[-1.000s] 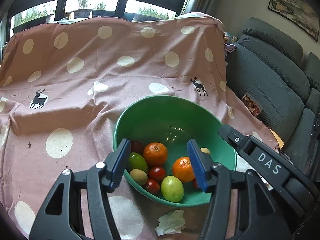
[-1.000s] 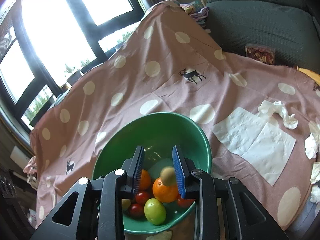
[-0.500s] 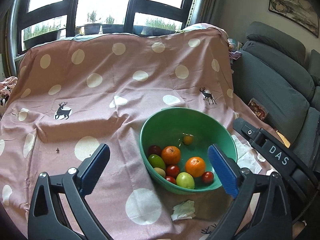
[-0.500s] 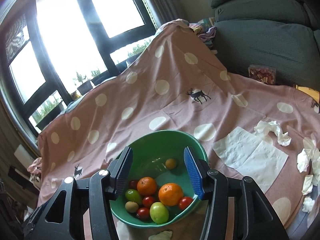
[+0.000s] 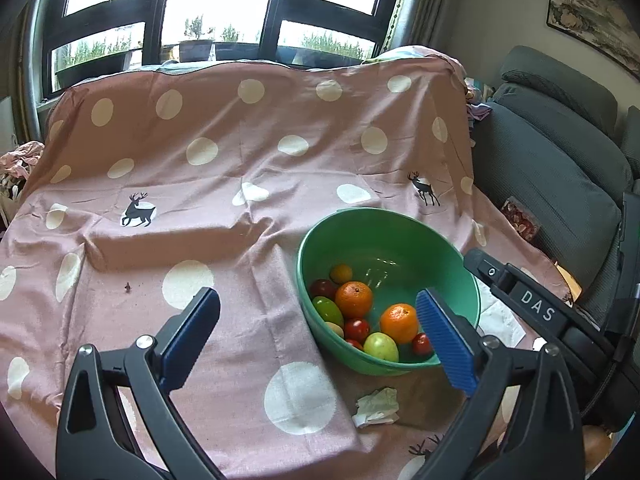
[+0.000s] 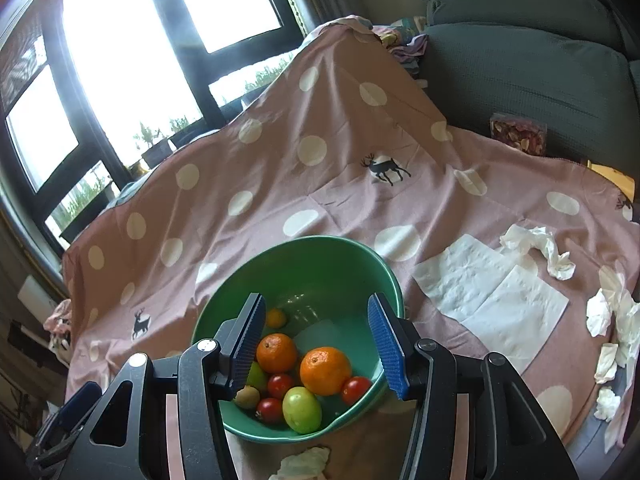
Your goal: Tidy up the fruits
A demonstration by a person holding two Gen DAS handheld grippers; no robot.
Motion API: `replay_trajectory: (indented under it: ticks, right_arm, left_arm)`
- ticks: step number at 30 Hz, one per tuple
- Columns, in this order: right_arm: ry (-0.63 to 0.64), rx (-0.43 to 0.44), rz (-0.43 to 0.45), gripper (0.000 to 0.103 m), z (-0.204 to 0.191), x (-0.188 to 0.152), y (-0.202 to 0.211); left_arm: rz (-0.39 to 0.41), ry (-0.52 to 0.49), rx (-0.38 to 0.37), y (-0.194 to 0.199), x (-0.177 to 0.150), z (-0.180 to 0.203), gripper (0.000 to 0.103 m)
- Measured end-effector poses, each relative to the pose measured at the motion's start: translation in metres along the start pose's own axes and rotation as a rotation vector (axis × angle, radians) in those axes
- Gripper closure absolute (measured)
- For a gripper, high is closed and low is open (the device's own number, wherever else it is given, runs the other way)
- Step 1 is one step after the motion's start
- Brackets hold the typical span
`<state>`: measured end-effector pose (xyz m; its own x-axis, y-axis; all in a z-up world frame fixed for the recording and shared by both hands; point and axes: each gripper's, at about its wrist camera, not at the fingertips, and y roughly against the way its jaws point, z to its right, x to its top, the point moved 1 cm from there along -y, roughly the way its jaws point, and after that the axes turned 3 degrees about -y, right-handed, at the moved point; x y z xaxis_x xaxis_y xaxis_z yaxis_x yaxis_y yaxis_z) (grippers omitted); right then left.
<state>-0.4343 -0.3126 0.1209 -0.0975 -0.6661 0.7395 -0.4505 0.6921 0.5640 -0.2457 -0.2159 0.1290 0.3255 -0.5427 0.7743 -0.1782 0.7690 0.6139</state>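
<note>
The fruits all lie in the green bowl (image 6: pixel 372 258), heaped toward its near side: two oranges (image 6: pixel 325 370) side by side, a pale green fruit (image 6: pixel 302 409) in front of them, several small red tomatoes (image 6: pixel 355 389) tucked between, a brown kiwi (image 6: pixel 247 397) at the near-left edge, and a small yellow-orange fruit (image 6: pixel 276 317) lying apart toward the far wall. The bowl sits on a pink polka-dot cloth (image 5: pixel 224 152) (printed with little black deer) that covers the counter. The right tool (image 6: pixel 320 344) hangs over the bowl with its blue pads spread wide and nothing between them. The left tool (image 5: pixel 316 328) is likewise fully open and empty, its right pad in front of the bowl's rim. A crumpled tissue (image 5: pixel 378 402) lies just in front of the bowl; flat paper napkins (image 6: pixel 488 292) and more crumpled tissues lie to the right. A grey sofa (image 5: pixel 560 152) stands beside the counter.
</note>
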Motion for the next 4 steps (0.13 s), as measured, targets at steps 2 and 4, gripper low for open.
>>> replay_trajectory:
  ticks: [2, 4]
  right_arm:
    - [0.008, 0.005, -0.009, 0.049, -0.0013, -0.0012, -0.0012]
    - [0.018, 0.003, -0.019, 0.049, -0.0031, -0.0023, -0.0028]
  left_arm:
    - [-0.004, 0.008, 0.001, 0.0013, -0.0017, -0.0037, 0.004]
    - [-0.007, 0.013, 0.016, 0.0020, -0.0032, -0.0073, 0.004]
